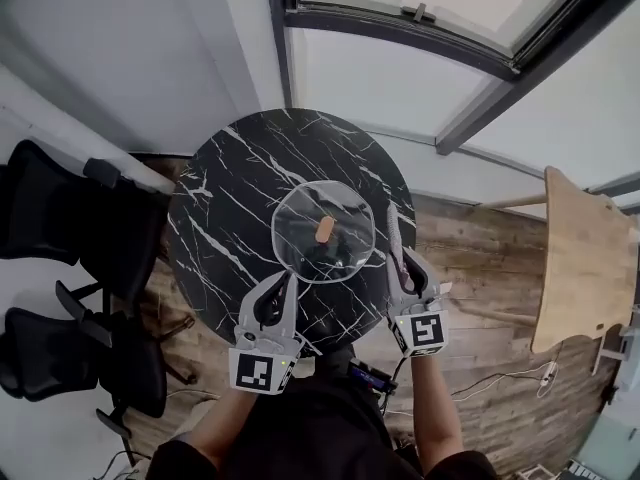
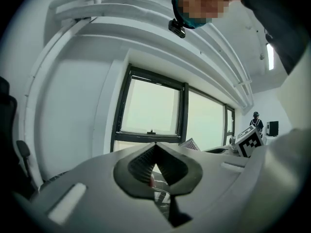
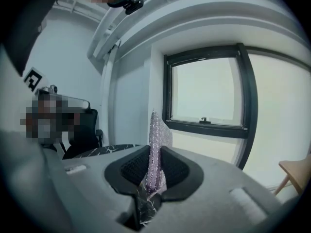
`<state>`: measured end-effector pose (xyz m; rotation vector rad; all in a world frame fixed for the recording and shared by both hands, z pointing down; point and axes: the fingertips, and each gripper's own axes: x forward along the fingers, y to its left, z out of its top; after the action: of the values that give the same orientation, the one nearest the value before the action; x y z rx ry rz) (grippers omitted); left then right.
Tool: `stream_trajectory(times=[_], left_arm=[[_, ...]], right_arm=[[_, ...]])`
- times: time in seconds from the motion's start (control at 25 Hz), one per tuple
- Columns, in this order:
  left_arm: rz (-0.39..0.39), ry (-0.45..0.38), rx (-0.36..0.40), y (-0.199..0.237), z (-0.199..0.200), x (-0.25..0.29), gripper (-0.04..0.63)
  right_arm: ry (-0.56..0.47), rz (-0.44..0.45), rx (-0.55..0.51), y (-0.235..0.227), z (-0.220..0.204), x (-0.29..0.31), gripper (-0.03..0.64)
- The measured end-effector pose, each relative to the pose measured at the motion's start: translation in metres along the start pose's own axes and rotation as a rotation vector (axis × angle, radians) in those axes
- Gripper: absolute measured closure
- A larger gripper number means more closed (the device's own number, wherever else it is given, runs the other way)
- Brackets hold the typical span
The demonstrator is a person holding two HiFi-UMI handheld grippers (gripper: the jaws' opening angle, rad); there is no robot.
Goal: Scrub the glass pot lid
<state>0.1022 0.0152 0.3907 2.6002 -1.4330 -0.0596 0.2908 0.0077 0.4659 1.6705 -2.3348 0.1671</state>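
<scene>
I see the glass pot lid (image 1: 300, 240) lying flat, knob (image 1: 325, 229) up, at the middle of the round marble tabletop (image 1: 220, 198). My left gripper (image 1: 283, 284) sits at the lid's near-left rim, its jaws closed together. My right gripper (image 1: 403, 264), just right of the lid, has its jaws clamped on a sparkly scrub pad (image 3: 156, 140) that stands up from them.

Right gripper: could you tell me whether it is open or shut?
Shut on the scrubbing pad: the right gripper clamps it, both jaws against its glittery sides.
</scene>
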Motion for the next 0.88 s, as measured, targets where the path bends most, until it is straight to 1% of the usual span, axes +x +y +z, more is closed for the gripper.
stream_trajectory(times=[0.12,0.28,0.4,0.44,0.56,0.72,0.88], left_arm=[[0.029,0.016,-0.01,-0.001,-0.009,0.009,0.595],[0.048,0.032,-0.014,-0.004,-0.019,0.018,0.595],[0.023,0.064,0.03,-0.008,-0.03,0.024,0.594],[0.015,0.071,0.033,-0.008,-0.032,0.026,0.594],[0.013,0.061,0.011,-0.007,-0.032,0.032,0.594],[0.026,0.056,0.004,-0.002,-0.038,0.034,0.594],[0.02,0.097,0.015,0.002,-0.053,0.032,0.594]], right_arm=[[0.045,0.052,-0.055,-0.007,-0.015,0.026,0.549],[0.096,0.11,-0.146,-0.011,-0.036,0.062,0.549],[0.163,0.147,-0.231,-0.015,-0.063,0.092,0.549],[0.194,0.159,-0.263,-0.017,-0.074,0.102,0.551],[0.282,0.216,-0.36,-0.018,-0.104,0.129,0.551],[0.361,0.314,-0.467,-0.009,-0.141,0.156,0.551],[0.424,0.381,-0.552,-0.002,-0.17,0.178,0.552]])
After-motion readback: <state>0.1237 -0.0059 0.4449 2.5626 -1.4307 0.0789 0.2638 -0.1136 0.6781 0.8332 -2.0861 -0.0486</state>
